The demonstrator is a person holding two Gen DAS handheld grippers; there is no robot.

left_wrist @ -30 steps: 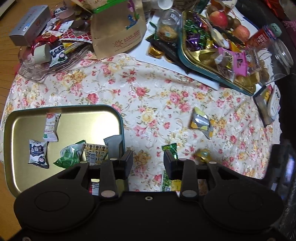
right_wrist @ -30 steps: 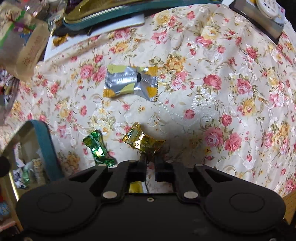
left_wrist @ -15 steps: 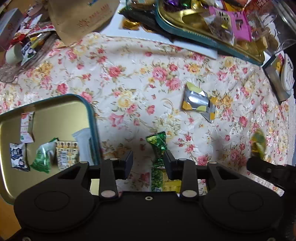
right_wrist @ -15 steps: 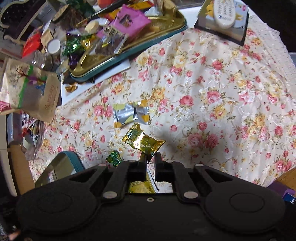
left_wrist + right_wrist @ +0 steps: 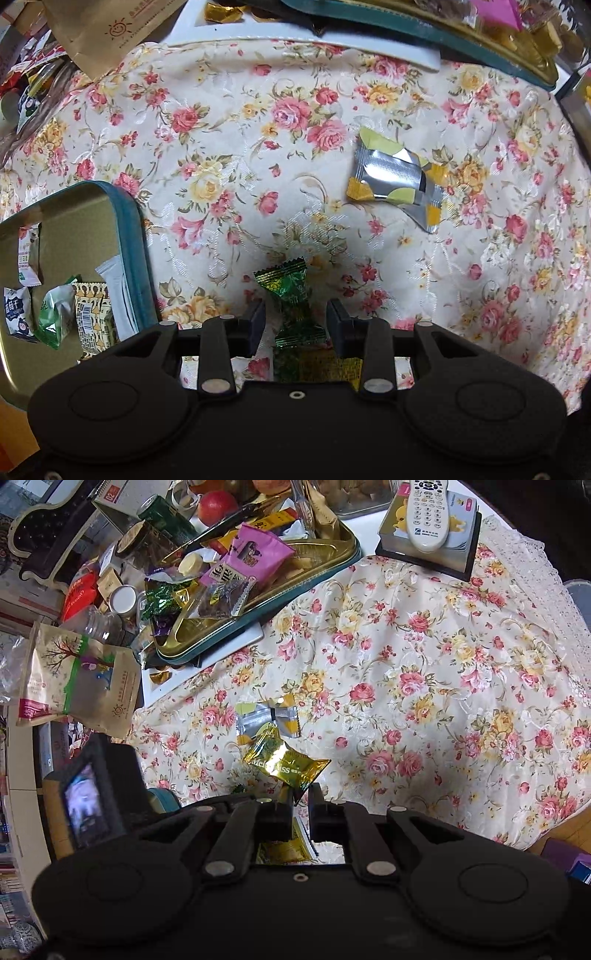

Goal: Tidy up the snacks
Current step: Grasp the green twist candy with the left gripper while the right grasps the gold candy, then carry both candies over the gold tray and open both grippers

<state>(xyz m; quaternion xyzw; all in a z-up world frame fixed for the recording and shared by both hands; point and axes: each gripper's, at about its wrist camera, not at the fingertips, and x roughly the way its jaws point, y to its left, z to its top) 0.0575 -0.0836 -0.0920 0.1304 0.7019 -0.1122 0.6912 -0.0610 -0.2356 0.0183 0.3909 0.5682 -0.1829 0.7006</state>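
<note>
Hovering over the floral tablecloth (image 5: 229, 147), left gripper (image 5: 295, 321) jaws apart around a green candy (image 5: 291, 295) lying untouched beside the gold tray (image 5: 74, 221), right view, right gripper (image 5: 301, 805) pinching a gold candy (image 5: 288, 764) aloft above a silver-yellow packet (image 5: 258, 716).

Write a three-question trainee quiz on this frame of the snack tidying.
1. True or false: the right hand-held gripper is shut on the gold candy.
2. What lies between the left hand-held gripper's open jaws?
3. The silver-and-yellow packet lies: A in the teal-rimmed tin, B on the floral tablecloth, C in a gripper.

Key: 1 true; 2 the green candy, not yet pinched; 3 B.
</note>
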